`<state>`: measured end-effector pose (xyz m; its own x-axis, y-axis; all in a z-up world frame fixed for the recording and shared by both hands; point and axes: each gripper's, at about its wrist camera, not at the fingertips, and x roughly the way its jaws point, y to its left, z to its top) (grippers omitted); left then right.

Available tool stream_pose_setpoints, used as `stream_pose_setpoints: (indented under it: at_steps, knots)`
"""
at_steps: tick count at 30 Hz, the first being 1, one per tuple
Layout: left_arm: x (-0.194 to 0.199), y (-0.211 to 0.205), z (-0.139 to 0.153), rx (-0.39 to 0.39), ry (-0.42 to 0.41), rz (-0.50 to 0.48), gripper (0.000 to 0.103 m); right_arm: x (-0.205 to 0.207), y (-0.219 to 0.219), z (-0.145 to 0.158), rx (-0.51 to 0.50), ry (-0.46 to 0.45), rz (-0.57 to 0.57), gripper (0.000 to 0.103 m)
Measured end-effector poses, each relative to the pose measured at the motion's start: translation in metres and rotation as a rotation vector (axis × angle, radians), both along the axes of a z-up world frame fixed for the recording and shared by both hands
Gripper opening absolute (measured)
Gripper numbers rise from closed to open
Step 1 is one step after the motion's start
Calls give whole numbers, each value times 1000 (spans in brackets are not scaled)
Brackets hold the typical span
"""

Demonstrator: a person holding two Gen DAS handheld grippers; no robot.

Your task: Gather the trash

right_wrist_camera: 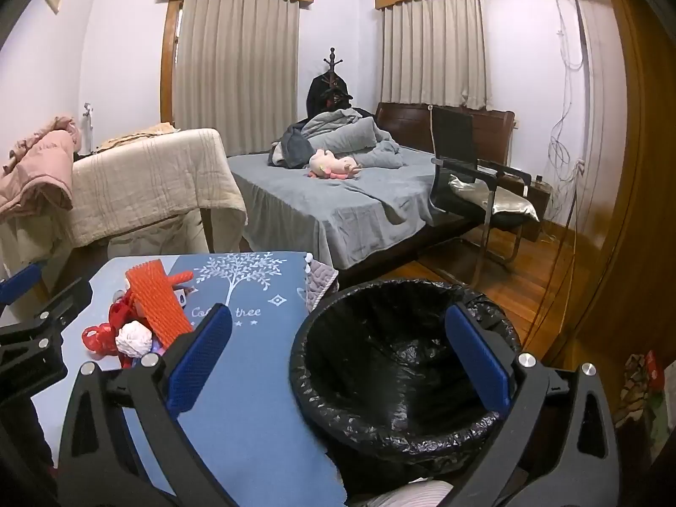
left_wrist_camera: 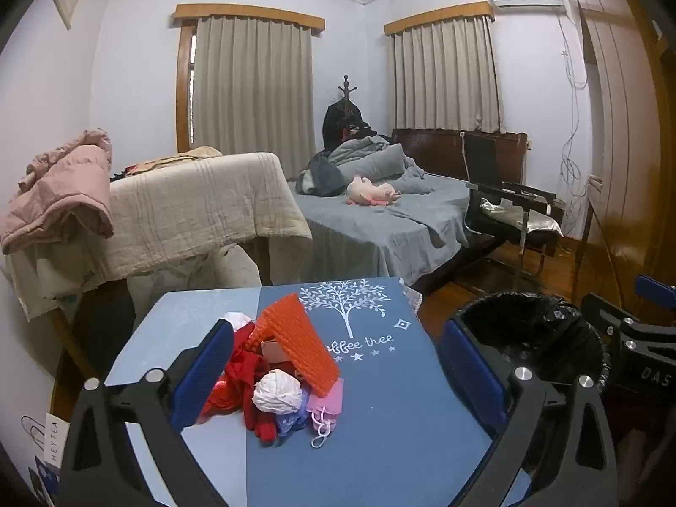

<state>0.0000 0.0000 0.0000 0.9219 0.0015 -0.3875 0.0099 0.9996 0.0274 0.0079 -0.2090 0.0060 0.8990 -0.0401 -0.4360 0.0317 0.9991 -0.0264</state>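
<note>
Your left hand-held gripper (left_wrist_camera: 338, 380) is spread wide and holds nothing; its blue pads (left_wrist_camera: 203, 376) stand on both sides of the trash pile (left_wrist_camera: 279, 376), which lies on the blue counter (left_wrist_camera: 380, 422). The left pad is just beside the red part of the pile, but I cannot tell if it touches it. In the pile you see an orange bumpy sheet (left_wrist_camera: 295, 338) leaning on top, a white crumpled ball (left_wrist_camera: 276, 393) in front of it, red crumpled material (left_wrist_camera: 241, 380) at the left, and a small pink bag (left_wrist_camera: 325, 401) with a string at the right. Your right hand-held gripper (right_wrist_camera: 338, 363) is also wide apart and empty. It hovers above the near edge of the trash bin (right_wrist_camera: 401, 380), which has a black bag inside and stands just beside the right edge of the counter. Its left pad is over the counter and its right pad is over the bin. In the right wrist view the pile is at the left, well apart from the bin. Behind the counter there is a bed (left_wrist_camera: 380, 219) with a grey cover and a pink soft toy (left_wrist_camera: 372, 190) on it, and a black chair (left_wrist_camera: 507, 211) next to the bed.
</note>
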Motion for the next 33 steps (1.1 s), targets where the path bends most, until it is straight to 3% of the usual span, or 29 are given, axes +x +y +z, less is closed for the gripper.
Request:
stream_pose_setpoints:
  at_steps: [33]
  knots:
    - [-2, 3, 0, -3, 7, 0, 97, 1, 1, -1, 6, 3, 1, 98]
